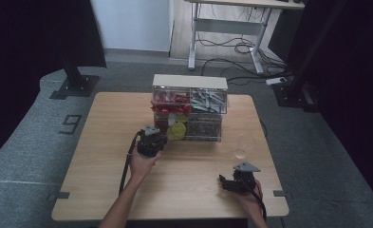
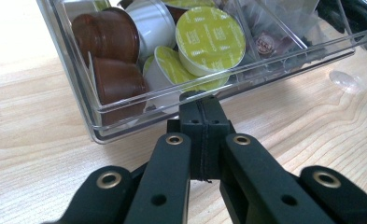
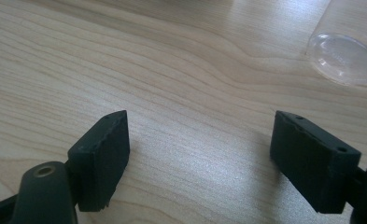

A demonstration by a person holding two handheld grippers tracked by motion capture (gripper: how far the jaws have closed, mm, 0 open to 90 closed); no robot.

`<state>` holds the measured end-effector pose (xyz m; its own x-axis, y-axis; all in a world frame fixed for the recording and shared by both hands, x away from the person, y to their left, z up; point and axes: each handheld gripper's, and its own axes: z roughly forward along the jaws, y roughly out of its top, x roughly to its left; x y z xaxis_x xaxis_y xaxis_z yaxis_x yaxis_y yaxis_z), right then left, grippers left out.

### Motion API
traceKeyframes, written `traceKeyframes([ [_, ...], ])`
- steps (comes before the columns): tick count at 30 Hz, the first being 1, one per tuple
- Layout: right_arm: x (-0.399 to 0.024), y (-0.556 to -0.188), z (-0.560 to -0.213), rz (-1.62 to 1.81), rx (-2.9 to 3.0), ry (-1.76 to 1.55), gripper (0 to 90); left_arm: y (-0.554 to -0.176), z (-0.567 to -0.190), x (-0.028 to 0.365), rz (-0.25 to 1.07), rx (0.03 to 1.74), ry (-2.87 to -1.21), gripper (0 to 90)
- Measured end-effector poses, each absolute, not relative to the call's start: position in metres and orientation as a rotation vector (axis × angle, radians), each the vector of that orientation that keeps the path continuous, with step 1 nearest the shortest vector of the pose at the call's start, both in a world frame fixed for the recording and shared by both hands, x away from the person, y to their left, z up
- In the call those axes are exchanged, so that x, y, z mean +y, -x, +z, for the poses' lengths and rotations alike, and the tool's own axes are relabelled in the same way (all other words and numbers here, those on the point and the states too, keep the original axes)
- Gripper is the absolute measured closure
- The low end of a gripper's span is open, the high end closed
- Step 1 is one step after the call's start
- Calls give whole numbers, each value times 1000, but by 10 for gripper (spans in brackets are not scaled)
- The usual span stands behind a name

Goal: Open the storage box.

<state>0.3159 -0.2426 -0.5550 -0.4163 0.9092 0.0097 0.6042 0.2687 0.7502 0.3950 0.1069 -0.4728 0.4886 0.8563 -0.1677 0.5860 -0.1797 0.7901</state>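
Nearest me, my left gripper [image 2: 203,105] had its jaws pressed flat together, tips right at the front lip of the pulled-out clear drawer [image 2: 125,116], nothing visibly pinched between them. The drawer held brown, white and green-lidded coffee capsules [image 2: 210,39]. Over to the right, my right gripper [image 3: 200,154] sat wide open and empty above bare table [image 3: 125,60], a clear glass [image 3: 347,56] just beyond.

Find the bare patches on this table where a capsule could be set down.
Free: the light wooden table left of the left claw, and the stretch between both claws. Crowded: the back middle, where the clear plastic drawer organiser stands, and by the clear plastic cup.
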Motion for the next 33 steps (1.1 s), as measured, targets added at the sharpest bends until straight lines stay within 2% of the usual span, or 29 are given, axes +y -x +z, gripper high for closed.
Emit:
traceKeyframes([
  [33, -243, -316, -555, 963, 2117, -1367, 205, -401, -449, 111, 396, 1190, -1850, 900],
])
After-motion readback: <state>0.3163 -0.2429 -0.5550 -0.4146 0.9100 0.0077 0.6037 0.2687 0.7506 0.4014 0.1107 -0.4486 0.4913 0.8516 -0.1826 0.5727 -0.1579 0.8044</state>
